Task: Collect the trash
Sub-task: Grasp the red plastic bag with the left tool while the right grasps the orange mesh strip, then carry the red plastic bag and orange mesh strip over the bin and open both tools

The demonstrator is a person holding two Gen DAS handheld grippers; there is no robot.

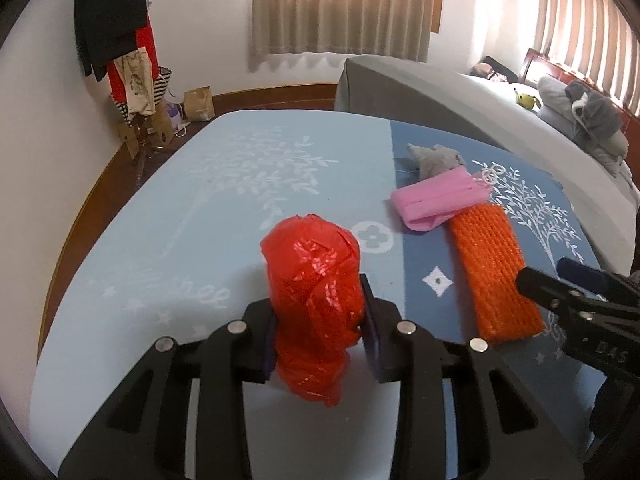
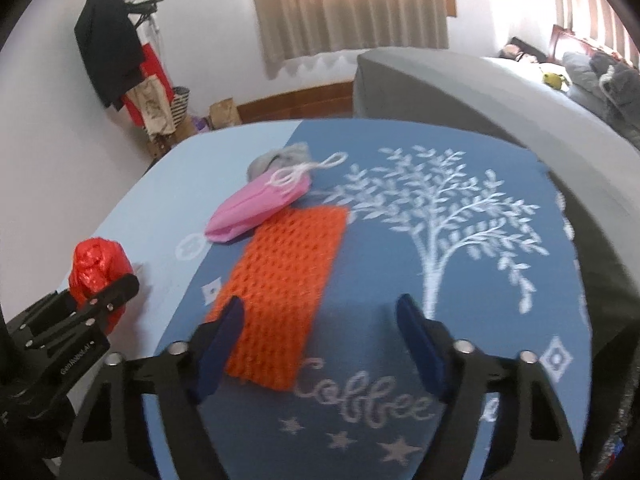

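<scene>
On the blue cloth (image 2: 460,320) that covers the table, three bits of trash lie in a loose line: a grey wad (image 1: 436,159) at the far end, a pink paper (image 1: 436,201) partly over it, and an orange net (image 1: 494,272) running from under the pink paper toward the near edge. A white string (image 2: 304,172) rests on top of the pink paper.

The left gripper (image 1: 320,332) pinches a crumpled red bag (image 1: 316,300); both pads press into its sides, and the bag stands up between them over the pale half of the cloth, apparently clear of it. So one piece looks collected already.

The right gripper (image 2: 320,340) is spread and pinches nothing. Its left pad (image 2: 222,340) sits over the near end of the orange net, while the right pad stands well off to the side, over bare cloth. The step in hand appears to be the reach for the net.

For the next move, the right gripper likely needs to shift left so the net's near end lies between both pads, drop to the cloth, then close. The net is flat and floppy, so the pads probably have to bunch it. The pink paper overlaps its far end and may be dragged along. No bin is in view.
</scene>
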